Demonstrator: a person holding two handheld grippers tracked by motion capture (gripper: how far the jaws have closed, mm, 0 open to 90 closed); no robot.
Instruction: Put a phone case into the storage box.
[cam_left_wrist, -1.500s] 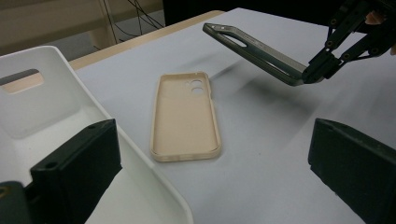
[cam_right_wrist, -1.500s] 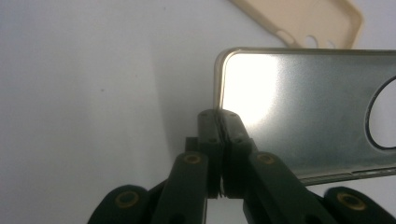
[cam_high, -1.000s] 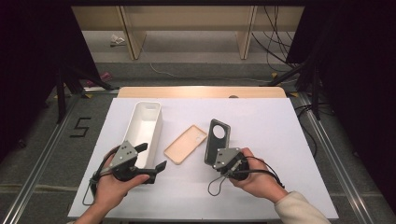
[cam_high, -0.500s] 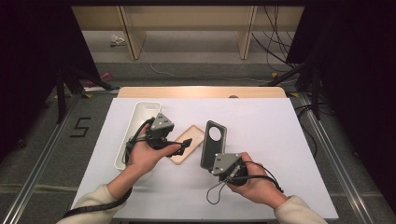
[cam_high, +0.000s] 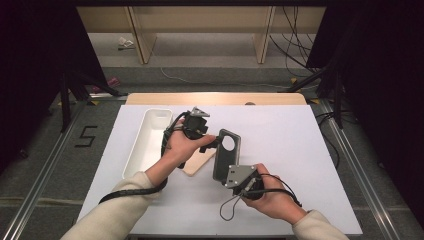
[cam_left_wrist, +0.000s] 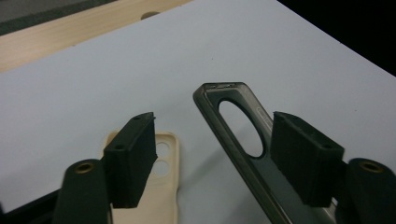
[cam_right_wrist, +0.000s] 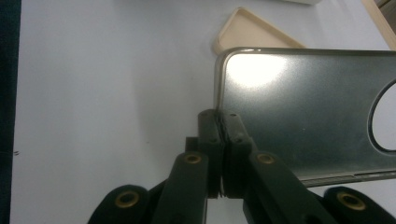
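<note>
The dark translucent phone case (cam_high: 227, 155) stands lifted off the bench (cam_high: 300, 165), tilted up on edge near the middle of the white surface, its big round camera cutout (cam_left_wrist: 240, 126) toward the far end. The right gripper (cam_right_wrist: 223, 135) is clenched on the case's near bottom corner, its pads pinched tight on the thin wall, and the person's right hand (cam_high: 267, 192) has hardly stirred over the last second. What has changed is on the other side: a second ago the left gripper (cam_high: 212, 144) sat low at the near left, beside the white tray (cam_high: 147, 142); now it has swung across to the case's upper end, and its jaws have just been closing. In the left gripper view the case's camera end stands between the two pads (cam_left_wrist: 133, 156), close against the right-hand one but well clear of the other, so I judge that this gripper is not yet grasping it: narrowed, with the case in its mouth, not pressing. The beige phone case (cam_high: 197, 162) lies flat on the bench under and just behind the left hand (cam_high: 180, 147), untouched, and the tray stands apart at the left with nothing visible inside. This looks like a handover or a two-handed hold being set up; the left jaws need to finish closing on the rim beside the cutout before the right one can safely let go.
</note>
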